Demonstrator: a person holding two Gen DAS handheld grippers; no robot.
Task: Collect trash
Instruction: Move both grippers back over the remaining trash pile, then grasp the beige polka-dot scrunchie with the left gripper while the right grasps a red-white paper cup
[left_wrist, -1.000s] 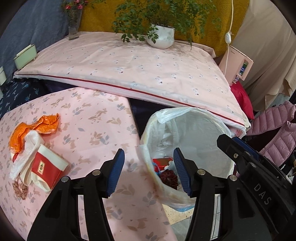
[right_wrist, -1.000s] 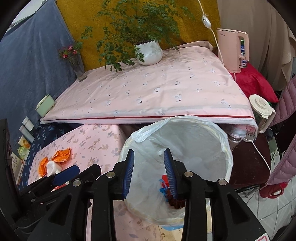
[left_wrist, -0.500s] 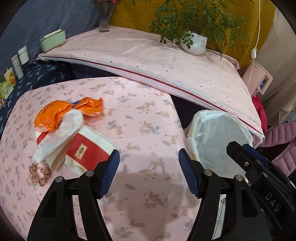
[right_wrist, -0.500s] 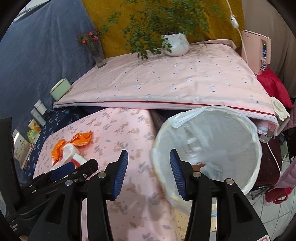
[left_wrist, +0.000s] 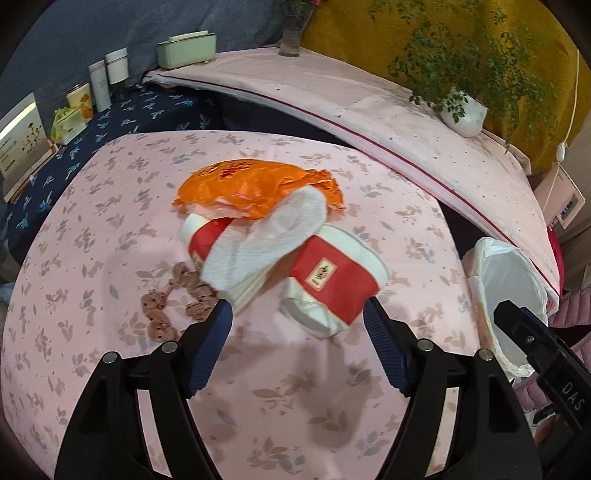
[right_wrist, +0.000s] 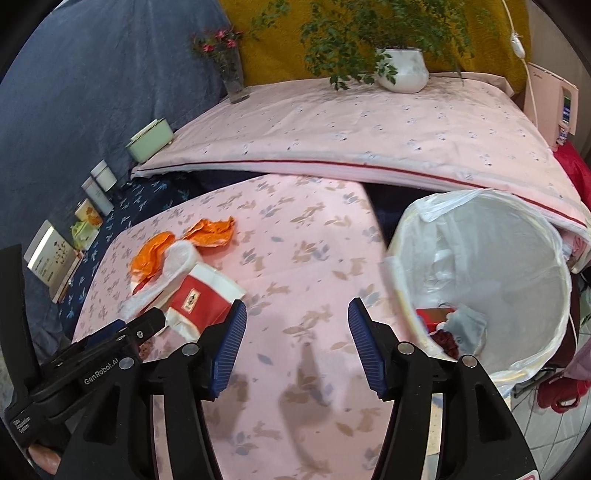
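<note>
Now the left gripper closes in on the litter

Both sets of jaws are opening, nothing between them. Just ahead of the left gripper (left_wrist: 297, 345) lies a crushed red-and-white paper cup (left_wrist: 334, 286), long axis slanting across the gap, right fingertip almost at it. The right gripper (right_wrist: 295, 345) hangs over bare pink tablecloth (right_wrist: 314, 236), farther off. A white tissue (left_wrist: 266, 243) and an orange wrapper (left_wrist: 243, 184) hide a second cup. The lined bin (right_wrist: 480, 273) stands at the table's right.

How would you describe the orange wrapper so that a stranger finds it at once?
Look at the pink flowered table beside the white-lined bin. In the trash pile, the wrapper lies farthest back, behind the red cup; it alone is crumpled, shiny and orange.
</note>
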